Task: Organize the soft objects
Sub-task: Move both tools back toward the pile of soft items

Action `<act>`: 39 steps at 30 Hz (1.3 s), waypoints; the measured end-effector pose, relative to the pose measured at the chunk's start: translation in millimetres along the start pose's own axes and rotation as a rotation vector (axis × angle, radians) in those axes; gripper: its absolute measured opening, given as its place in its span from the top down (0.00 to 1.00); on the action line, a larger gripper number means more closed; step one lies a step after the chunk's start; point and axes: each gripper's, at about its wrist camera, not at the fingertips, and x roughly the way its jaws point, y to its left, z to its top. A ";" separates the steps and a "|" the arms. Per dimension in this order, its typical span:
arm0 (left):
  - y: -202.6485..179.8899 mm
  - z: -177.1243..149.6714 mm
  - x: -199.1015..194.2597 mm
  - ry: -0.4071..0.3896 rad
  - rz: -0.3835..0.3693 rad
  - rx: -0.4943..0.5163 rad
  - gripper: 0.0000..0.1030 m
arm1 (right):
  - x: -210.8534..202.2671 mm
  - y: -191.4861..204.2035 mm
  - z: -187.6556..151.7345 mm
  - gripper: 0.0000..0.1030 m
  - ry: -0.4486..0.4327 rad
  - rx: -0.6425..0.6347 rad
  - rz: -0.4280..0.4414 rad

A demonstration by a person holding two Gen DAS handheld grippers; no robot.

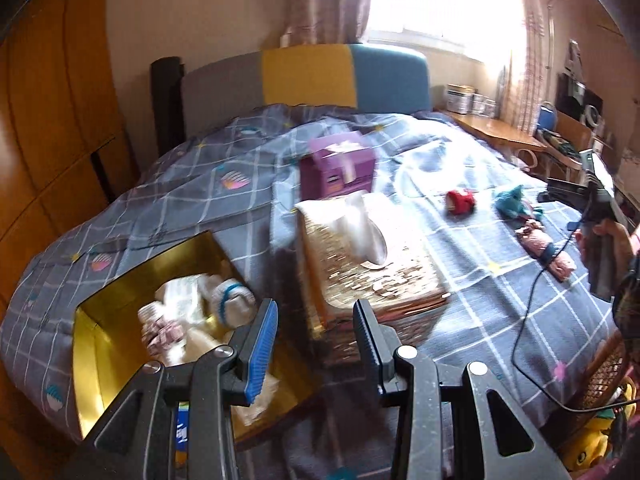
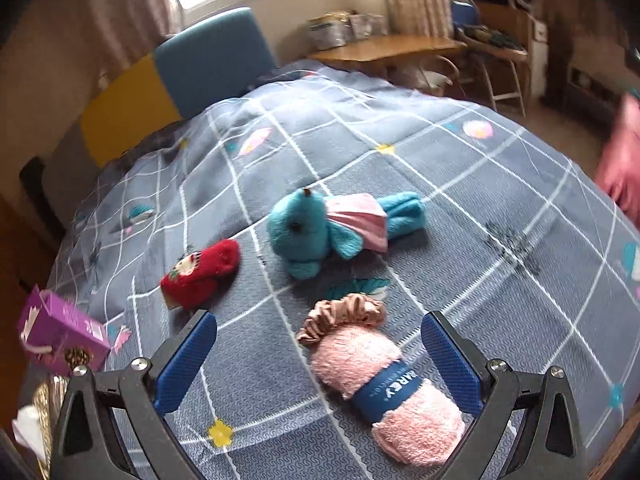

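On the grey checked quilt (image 2: 460, 184) lie a teal plush toy (image 2: 316, 232), a red sock roll (image 2: 200, 272), a tan scrunchie (image 2: 340, 316) and a pink rolled towel with a blue band (image 2: 384, 388). My right gripper (image 2: 320, 360) is open, with the towel between its fingers. My left gripper (image 1: 316, 344) is open and empty, above the gap between a gold open box (image 1: 96, 344) holding several socks (image 1: 224, 300) and a gold sequin tissue box (image 1: 372, 276). The same toys show in the left wrist view: the red roll (image 1: 462, 200), the teal plush (image 1: 514, 204), the towel (image 1: 548, 252).
A purple carton (image 1: 336, 168) stands behind the tissue box and shows at the left in the right wrist view (image 2: 60, 336). The headboard (image 1: 304, 76) is at the far end, a wooden desk (image 2: 384, 48) and chair beyond the bed. A wicker basket (image 1: 600, 376) sits at the right.
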 end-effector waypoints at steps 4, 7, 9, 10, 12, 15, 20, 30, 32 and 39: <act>-19.1 11.5 0.2 -0.007 -0.057 0.040 0.62 | -3.5 -16.6 1.5 0.00 -0.012 0.093 -0.022; -34.8 22.4 1.9 -0.011 -0.089 0.075 0.62 | -3.7 -34.4 1.3 0.00 -0.007 0.181 -0.048; -46.9 30.6 3.1 -0.015 -0.110 0.104 0.62 | -0.1 -47.4 0.7 0.00 0.015 0.250 -0.046; -52.6 34.9 4.1 -0.014 -0.129 0.113 0.62 | 2.5 -53.2 -0.1 0.00 0.032 0.284 -0.036; -63.4 44.4 9.1 0.007 -0.162 0.115 0.62 | 6.4 -63.7 -2.5 0.00 0.059 0.348 -0.011; -80.9 57.6 20.6 0.049 -0.210 0.117 0.59 | 6.3 -74.6 -5.4 0.00 0.065 0.410 0.012; -110.0 75.1 45.5 0.118 -0.259 0.119 0.49 | 3.9 -78.1 -5.7 0.00 0.057 0.440 0.056; -162.2 103.8 105.1 0.236 -0.302 0.135 0.45 | -15.5 -101.1 -7.1 0.00 -0.025 0.594 0.234; -167.7 104.1 115.4 0.255 -0.294 0.142 0.45 | -17.0 -109.4 -9.1 0.00 -0.036 0.647 0.270; -187.8 104.7 155.3 0.331 -0.260 0.170 0.33 | -8.6 -117.9 -13.0 0.00 0.014 0.726 0.360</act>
